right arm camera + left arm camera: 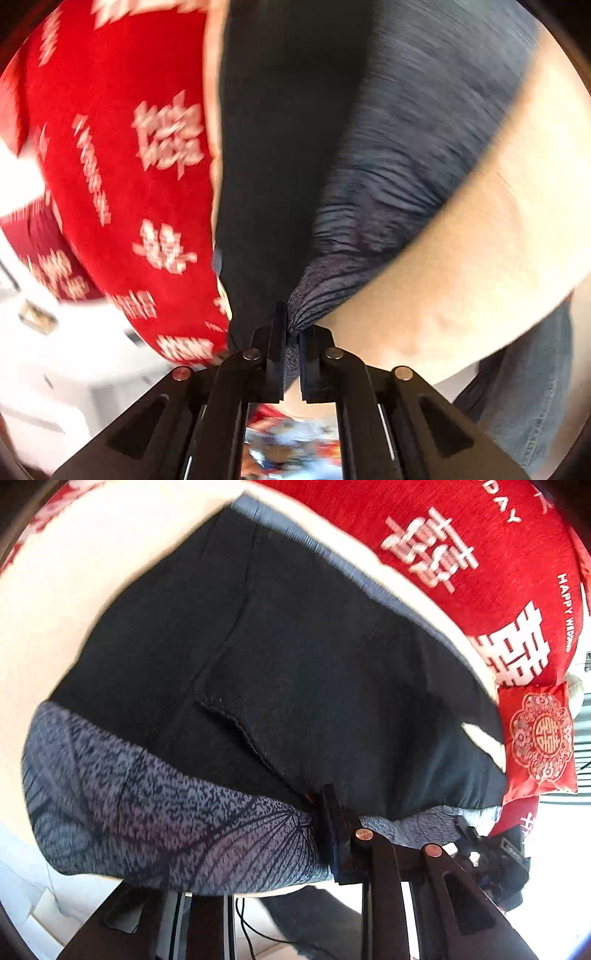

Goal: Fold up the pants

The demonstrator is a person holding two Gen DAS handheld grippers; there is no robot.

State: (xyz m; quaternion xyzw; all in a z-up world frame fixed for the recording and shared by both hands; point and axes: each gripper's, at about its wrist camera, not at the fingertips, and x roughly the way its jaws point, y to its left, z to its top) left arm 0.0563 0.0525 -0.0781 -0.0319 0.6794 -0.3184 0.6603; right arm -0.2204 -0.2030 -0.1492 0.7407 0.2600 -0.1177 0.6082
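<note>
- Fingers of my left gripper sit nearest in the left wrist view, pressed together on the grey speckled waistband of the pants, the cloth gathering into pleats where they bite.
- My right gripper is likewise pinched on the waistband, seen in the right wrist view as a bunch of grey ribbed cloth squeezed between the two dark pads, with a strip of it hanging down between them.
- From both pinches the pants spread away from me: black fabric with a stitched pocket edge, lying flat on a cream surface.
- In the left wrist view my right gripper's dark body shows at the lower right, beside the waistband's far end.
- A leg in blue denim stands just beside the cream surface, at the lower right of the right wrist view.
- Beyond the pants lies a red cloth with white characters and lettering, its edge just beside the black fabric.
- A small red cushion with a white round emblem sits past the right edge of the pants.
- No container shows in either view.
</note>
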